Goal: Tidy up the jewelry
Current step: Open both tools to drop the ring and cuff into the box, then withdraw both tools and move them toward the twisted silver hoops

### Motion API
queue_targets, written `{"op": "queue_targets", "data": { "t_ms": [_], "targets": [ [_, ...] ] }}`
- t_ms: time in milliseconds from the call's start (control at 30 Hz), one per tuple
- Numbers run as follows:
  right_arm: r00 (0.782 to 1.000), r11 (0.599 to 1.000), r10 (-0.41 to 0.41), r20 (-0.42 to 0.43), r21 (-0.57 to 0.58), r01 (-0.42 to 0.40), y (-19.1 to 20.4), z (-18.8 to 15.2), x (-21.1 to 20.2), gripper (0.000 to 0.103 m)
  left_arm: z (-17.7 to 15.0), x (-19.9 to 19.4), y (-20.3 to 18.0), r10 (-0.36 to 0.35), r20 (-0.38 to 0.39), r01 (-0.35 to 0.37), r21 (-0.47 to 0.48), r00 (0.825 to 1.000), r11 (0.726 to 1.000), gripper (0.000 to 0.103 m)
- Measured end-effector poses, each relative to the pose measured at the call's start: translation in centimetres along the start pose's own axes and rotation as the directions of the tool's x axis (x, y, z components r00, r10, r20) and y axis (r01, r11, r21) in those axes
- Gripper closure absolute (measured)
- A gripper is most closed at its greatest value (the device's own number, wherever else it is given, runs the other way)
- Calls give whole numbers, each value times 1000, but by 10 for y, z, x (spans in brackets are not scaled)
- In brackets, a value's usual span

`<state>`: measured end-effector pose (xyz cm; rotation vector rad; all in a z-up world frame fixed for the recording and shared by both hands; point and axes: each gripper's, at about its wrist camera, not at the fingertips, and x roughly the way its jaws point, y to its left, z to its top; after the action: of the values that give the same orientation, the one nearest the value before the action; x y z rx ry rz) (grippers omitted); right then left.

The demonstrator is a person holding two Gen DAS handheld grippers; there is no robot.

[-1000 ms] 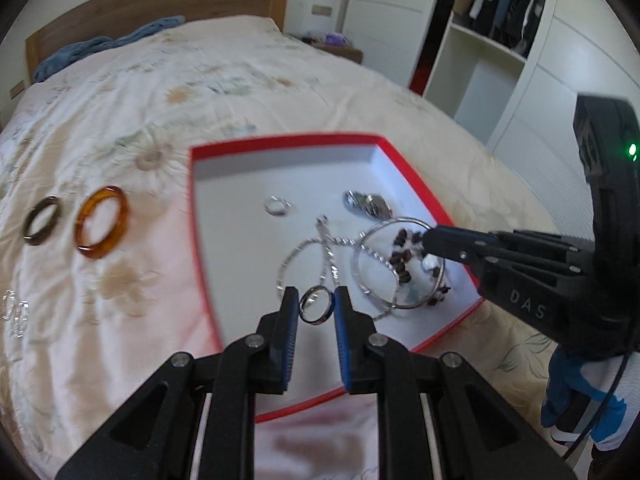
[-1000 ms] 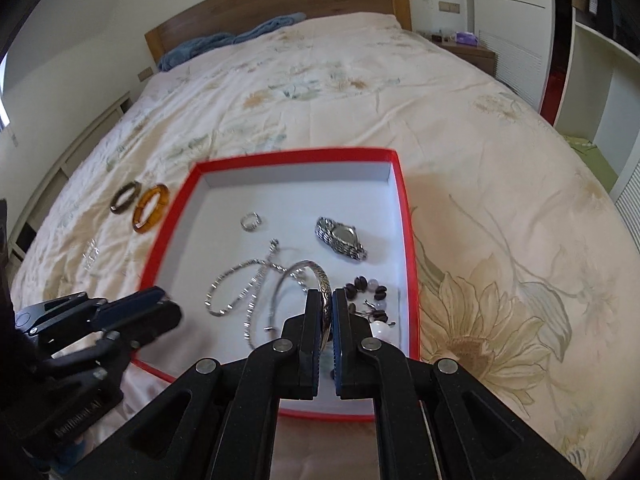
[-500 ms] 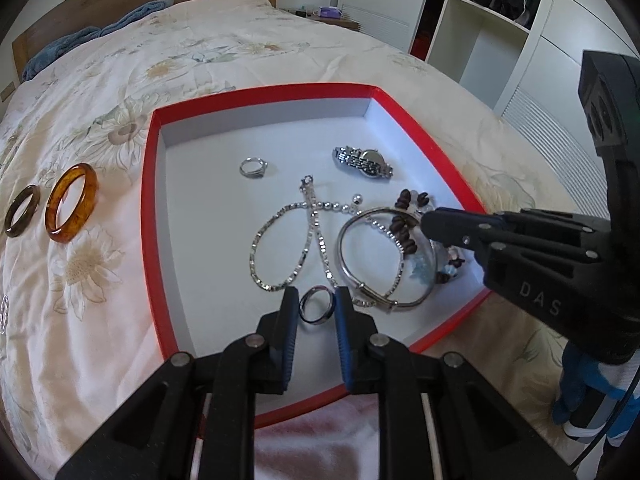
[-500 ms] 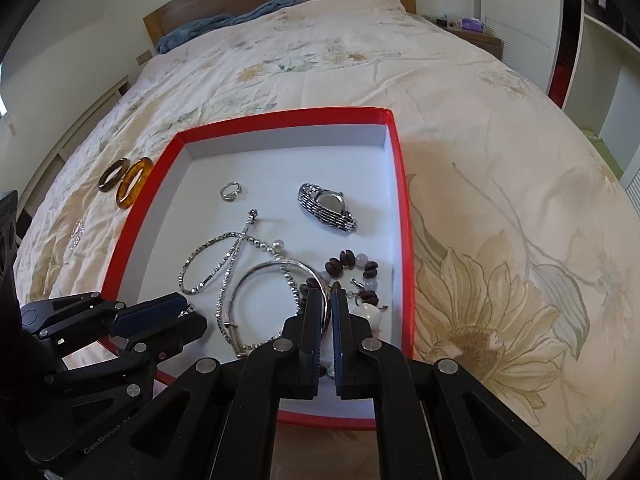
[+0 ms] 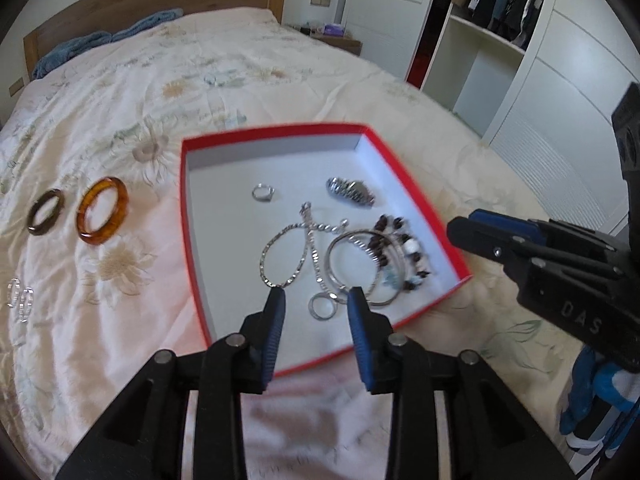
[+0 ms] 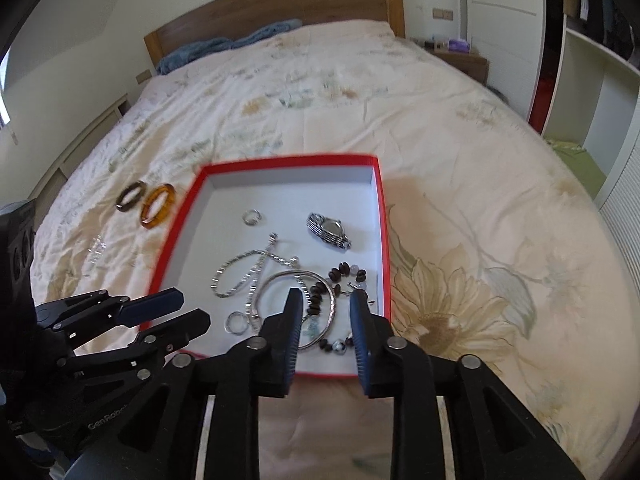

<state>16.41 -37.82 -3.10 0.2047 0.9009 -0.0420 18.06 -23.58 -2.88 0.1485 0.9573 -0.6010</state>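
A red-rimmed white tray point(image 5: 188, 216) point(image 6: 382, 216) lies on the bed. In it lie a silver ring point(image 5: 321, 307) point(image 6: 236, 323), a silver bangle point(image 5: 352, 264) point(image 6: 296, 280), a chain necklace point(image 5: 288, 248) point(image 6: 244, 268), a bead bracelet point(image 5: 400, 248) point(image 6: 340, 276), a watch point(image 5: 350, 191) point(image 6: 328, 230) and a small ring point(image 5: 263, 192) point(image 6: 252, 216). My left gripper point(image 5: 316, 300) point(image 6: 176, 308) is open and empty over the tray's near edge, above the silver ring. My right gripper point(image 6: 326, 300) point(image 5: 464, 226) is open and empty above the bangle and beads.
An amber bangle point(image 5: 103, 210) point(image 6: 158, 205) and a dark bangle point(image 5: 45, 212) point(image 6: 130, 196) lie on the floral bedspread left of the tray. Clear rings point(image 5: 20, 298) lie nearer the left edge. A wardrobe point(image 5: 500, 40) stands at the right, a headboard point(image 6: 280, 8) behind.
Both grippers opened and drew back. The left let go of the silver ring and the right let go of the silver bangle; both now lie in the tray.
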Motion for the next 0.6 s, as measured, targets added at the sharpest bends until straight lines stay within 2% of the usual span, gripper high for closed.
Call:
{"op": "queue_targets", "data": {
  "t_ms": [267, 467, 600],
  "targets": [
    [997, 999, 18, 81, -29, -16, 31, -12, -77, 63, -7, -77, -15, 86, 67, -85, -9, 994, 996, 68],
    [992, 997, 46, 120, -74, -37, 64, -30, -123, 59, -28, -131, -13, 180, 108, -180, -18, 978, 984, 68],
    [988, 993, 65, 140, -104, -51, 85, -41, -144, 57, -46, -164, -7, 222, 135, -217, -44, 966, 975, 64]
  ]
}}
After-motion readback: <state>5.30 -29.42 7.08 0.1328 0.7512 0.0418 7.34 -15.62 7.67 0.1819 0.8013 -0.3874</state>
